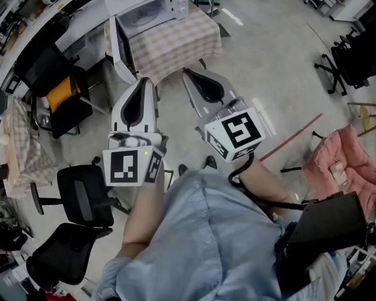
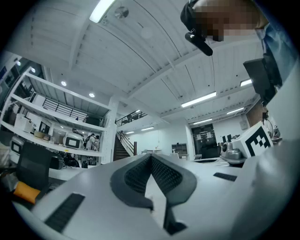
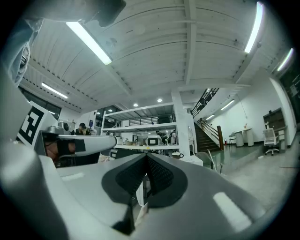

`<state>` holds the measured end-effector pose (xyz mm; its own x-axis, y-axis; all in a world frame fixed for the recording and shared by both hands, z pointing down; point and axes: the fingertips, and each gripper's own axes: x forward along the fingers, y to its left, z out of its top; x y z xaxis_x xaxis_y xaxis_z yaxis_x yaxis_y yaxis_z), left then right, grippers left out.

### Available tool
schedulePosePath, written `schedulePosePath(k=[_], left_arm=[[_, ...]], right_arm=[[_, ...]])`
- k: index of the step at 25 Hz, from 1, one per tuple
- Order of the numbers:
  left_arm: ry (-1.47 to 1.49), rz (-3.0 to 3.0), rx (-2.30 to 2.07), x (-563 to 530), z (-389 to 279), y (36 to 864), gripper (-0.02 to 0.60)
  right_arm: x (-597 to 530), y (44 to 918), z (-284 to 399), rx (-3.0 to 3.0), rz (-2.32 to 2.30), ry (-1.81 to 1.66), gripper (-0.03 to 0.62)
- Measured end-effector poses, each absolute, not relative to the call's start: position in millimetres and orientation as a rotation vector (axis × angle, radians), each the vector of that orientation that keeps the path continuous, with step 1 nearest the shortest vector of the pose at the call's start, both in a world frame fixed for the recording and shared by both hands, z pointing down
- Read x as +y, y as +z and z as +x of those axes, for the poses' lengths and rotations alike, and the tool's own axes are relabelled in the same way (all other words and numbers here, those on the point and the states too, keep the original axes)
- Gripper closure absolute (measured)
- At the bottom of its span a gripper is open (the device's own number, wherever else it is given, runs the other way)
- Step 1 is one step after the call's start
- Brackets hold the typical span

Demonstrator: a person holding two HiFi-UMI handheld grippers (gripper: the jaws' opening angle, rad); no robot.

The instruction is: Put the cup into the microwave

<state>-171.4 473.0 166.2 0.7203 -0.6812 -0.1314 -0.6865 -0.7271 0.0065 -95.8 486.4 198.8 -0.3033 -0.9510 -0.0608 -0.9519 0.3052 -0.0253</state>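
Observation:
A table with a checked cloth point(image 1: 176, 41) stands ahead of me, and a white microwave point(image 1: 144, 14) sits at its far end with its door point(image 1: 120, 47) swung open to the left. In the right gripper view a small cup point(image 3: 177, 155) stands on a table beyond the jaws; I cannot make it out in the head view. My left gripper point(image 1: 144, 82) point(image 2: 151, 157) is shut and empty, held in the air short of the table. To its right, my right gripper point(image 1: 188, 73) point(image 3: 146, 157) is also shut with nothing in it, and points level toward the table.
Black office chairs point(image 1: 76, 200) stand at the left, one with an orange cushion point(image 1: 59, 94). Another black chair point(image 1: 352, 59) is at the far right, above a seat draped in pink cloth point(image 1: 341, 164). A red line point(image 1: 294, 138) crosses the floor.

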Motion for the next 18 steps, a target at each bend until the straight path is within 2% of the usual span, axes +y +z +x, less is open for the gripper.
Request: schedulePosePath(k=[18], left_arm=[[0.122,-2.869,1.138,482,-128,178,0.577]], right_arm=[[490,214,-61,2.503,-1.764,-0.038,0.592]])
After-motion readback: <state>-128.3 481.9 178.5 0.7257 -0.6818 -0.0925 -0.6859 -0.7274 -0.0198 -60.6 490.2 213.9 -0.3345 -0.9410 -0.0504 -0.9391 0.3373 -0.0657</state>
